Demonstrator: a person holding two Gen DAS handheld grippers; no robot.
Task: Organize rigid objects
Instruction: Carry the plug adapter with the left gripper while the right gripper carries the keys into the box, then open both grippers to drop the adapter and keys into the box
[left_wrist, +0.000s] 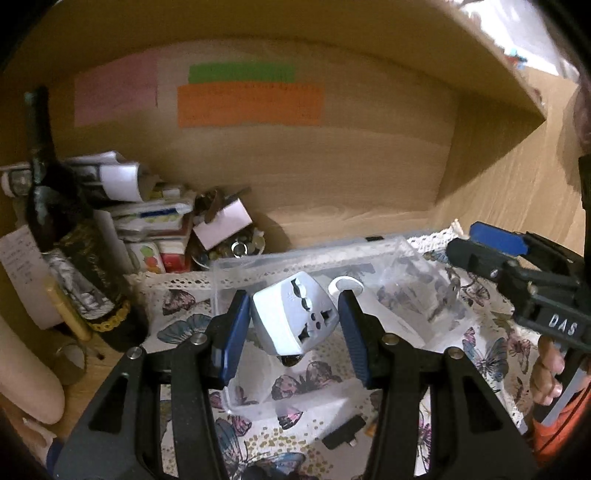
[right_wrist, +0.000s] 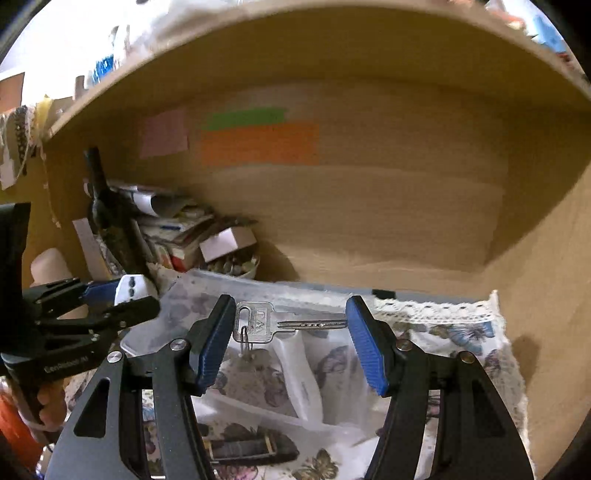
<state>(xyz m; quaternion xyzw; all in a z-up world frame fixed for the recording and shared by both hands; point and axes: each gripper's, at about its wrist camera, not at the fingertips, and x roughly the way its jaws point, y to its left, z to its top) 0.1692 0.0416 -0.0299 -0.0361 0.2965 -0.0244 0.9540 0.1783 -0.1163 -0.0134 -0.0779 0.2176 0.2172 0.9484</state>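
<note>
My left gripper (left_wrist: 293, 319) is shut on a white travel plug adapter (left_wrist: 295, 314) and holds it above a clear plastic box (left_wrist: 376, 254) on the butterfly-print cloth (left_wrist: 177, 321). My right gripper (right_wrist: 290, 326) is shut on a silver key (right_wrist: 258, 321), gripped end to end between the blue pads, with a small ring hanging below it. It hovers over the same clear box (right_wrist: 280, 354). The left gripper with the adapter (right_wrist: 129, 290) shows at the left of the right wrist view. The right gripper's side (left_wrist: 517, 266) shows at the right of the left wrist view.
A dark bottle (left_wrist: 62, 229) stands at the left beside a heap of boxes and papers (left_wrist: 147, 218) and a bowl of coins (left_wrist: 240, 247). A watch strap (right_wrist: 243, 448) and a small black piece (left_wrist: 343, 432) lie on the cloth. Wooden shelf walls enclose the back and right.
</note>
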